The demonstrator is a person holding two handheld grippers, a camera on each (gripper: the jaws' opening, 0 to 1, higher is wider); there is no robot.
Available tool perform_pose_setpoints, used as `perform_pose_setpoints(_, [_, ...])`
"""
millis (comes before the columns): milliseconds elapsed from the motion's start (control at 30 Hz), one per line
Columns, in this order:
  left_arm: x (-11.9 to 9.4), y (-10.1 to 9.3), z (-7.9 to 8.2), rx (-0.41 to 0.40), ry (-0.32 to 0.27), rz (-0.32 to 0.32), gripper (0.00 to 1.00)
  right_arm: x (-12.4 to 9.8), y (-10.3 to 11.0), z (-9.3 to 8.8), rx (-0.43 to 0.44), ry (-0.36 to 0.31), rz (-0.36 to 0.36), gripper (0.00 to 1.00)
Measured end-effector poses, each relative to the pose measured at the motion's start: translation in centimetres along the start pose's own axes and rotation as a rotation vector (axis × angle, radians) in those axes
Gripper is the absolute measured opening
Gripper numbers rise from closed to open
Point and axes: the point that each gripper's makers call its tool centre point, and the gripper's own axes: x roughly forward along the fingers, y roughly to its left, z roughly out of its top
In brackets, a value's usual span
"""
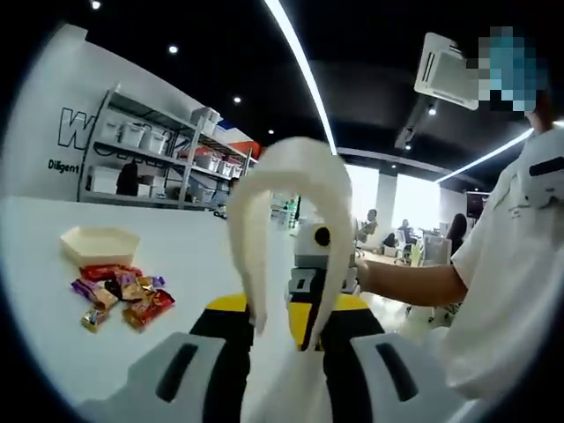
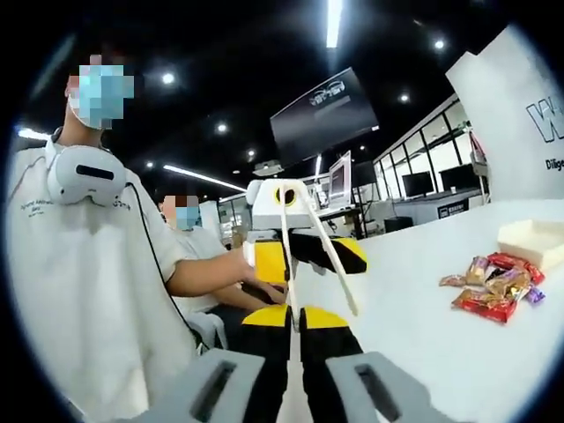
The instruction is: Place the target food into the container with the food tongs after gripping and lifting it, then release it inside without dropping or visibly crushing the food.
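White food tongs (image 1: 291,176) arch up from between my left gripper's (image 1: 289,308) yellow-tipped jaws, which are shut on them. Seen from the right gripper view, the tongs (image 2: 319,256) hang as a narrow V from the left gripper (image 2: 304,256). One arm runs down between the nearly closed jaws of my right gripper (image 2: 293,317). The right gripper (image 1: 308,264) sits just behind the tongs in the left gripper view. A pile of wrapped candies (image 1: 119,295) (image 2: 493,286) lies on the white table (image 1: 194,256). A shallow beige hexagonal container (image 1: 99,244) (image 2: 533,240) stands just behind the pile, holding nothing.
A person in a white shirt (image 1: 502,264) (image 2: 79,264) stands at the table edge, forearm reaching toward the grippers. Metal shelves with bins (image 1: 150,150) line the far wall. Other people sit at desks beyond the table (image 2: 423,335).
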Motion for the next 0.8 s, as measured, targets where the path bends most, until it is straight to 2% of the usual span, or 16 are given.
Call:
perform_pose_setpoints(100, [-0.3,0.0,0.1,-0.004,-0.007,0.005,0.28,-0.3,-0.1,0.7,0.022,-0.043,0.003,0.00])
perform_pose_setpoints(433, [-0.2,-0.3,-0.2,0.044,0.030,0.015,0.28,-0.2,0.2,0.7,0.045,-0.057,0.036,0.00])
perform_pose_setpoints(633, [-0.1,-1.0,0.2,0.050,0.001,-0.008,0.32,-0.2,0.5,1.2,0.047,-0.074,0.053,0.00])
perform_pose_setpoints(800, [-0.1,-1.3,0.3,0.080,0.008,-0.014,0.31,-0.5,0.7,1.5,0.051,-0.089,0.063,0.00])
